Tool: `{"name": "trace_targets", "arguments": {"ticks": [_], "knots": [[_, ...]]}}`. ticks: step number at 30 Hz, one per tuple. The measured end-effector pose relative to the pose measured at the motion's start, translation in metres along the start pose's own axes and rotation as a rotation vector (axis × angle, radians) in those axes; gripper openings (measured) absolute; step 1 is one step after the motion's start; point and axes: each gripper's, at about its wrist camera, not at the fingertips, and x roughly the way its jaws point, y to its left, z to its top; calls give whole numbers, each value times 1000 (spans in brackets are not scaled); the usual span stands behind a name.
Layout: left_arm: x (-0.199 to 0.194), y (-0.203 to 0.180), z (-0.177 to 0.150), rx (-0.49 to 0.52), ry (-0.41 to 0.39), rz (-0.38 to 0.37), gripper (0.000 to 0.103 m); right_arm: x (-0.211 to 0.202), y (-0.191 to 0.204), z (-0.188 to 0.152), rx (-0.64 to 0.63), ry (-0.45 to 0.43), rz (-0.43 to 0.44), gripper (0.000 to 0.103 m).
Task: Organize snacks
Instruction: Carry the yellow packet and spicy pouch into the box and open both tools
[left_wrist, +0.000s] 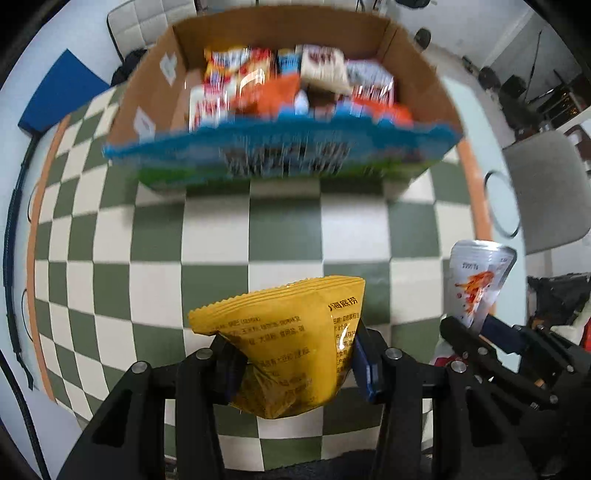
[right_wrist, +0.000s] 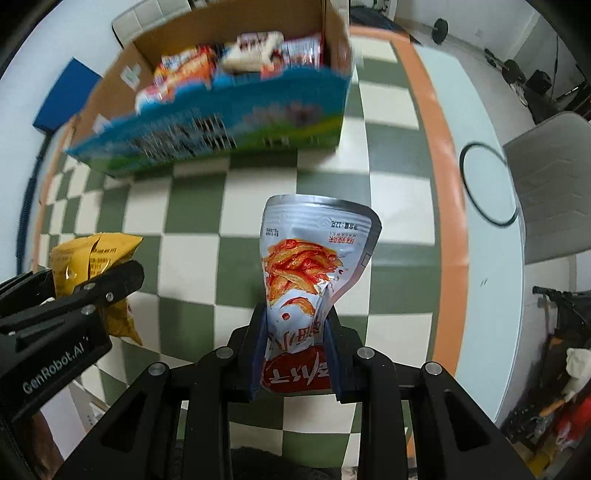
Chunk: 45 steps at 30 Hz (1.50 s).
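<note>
My left gripper (left_wrist: 295, 354) is shut on a yellow snack bag (left_wrist: 291, 339) and holds it above the checkered tablecloth; the bag also shows at the left of the right wrist view (right_wrist: 92, 254). My right gripper (right_wrist: 295, 325) is shut on a silver snack pouch (right_wrist: 314, 251) with orange-red print, which also shows in the left wrist view (left_wrist: 480, 277). An open cardboard box (left_wrist: 280, 155) with a blue and green front stands ahead of both grippers. It holds several snack packs (left_wrist: 295, 81). It also shows in the right wrist view (right_wrist: 221, 125).
The green and white checkered cloth (left_wrist: 221, 240) has an orange border (right_wrist: 436, 147) on a pale round table. A blue flat object (left_wrist: 62, 92) lies at the far left. A grey chair (left_wrist: 546, 192) stands at the right. A black ring (right_wrist: 487, 184) lies on the table's right side.
</note>
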Motion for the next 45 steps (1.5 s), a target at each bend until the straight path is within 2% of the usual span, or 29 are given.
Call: {"name": "trace_targets", "arguments": {"ticks": [2,8,15,19,22,28,35,45], "knots": [[-12,1,11,-7,-33,-11,45,-14,-1,8,-4,-23,13,30],[-35,9,50,-20,-116,-28,45,-46,-7,63,-5,-110,70,30],[-51,29,110,-40,-138,-14,45,-69,-2,132,-7,-168,123,30],[-42,49,146,-59,-102,-4,45,-56,3,175,-2,-155,140,30],[-24,66,171,-62,-43,18,45,-43,10,202,8,-137,155,30],[15,90,200,-84,83,33,45,-1,25,244,13,-81,146,30],[48,103,205,-79,176,57,45,41,36,265,1,-8,136,30],[75,115,202,-97,241,73,45,69,49,270,-22,48,122,31]]}}
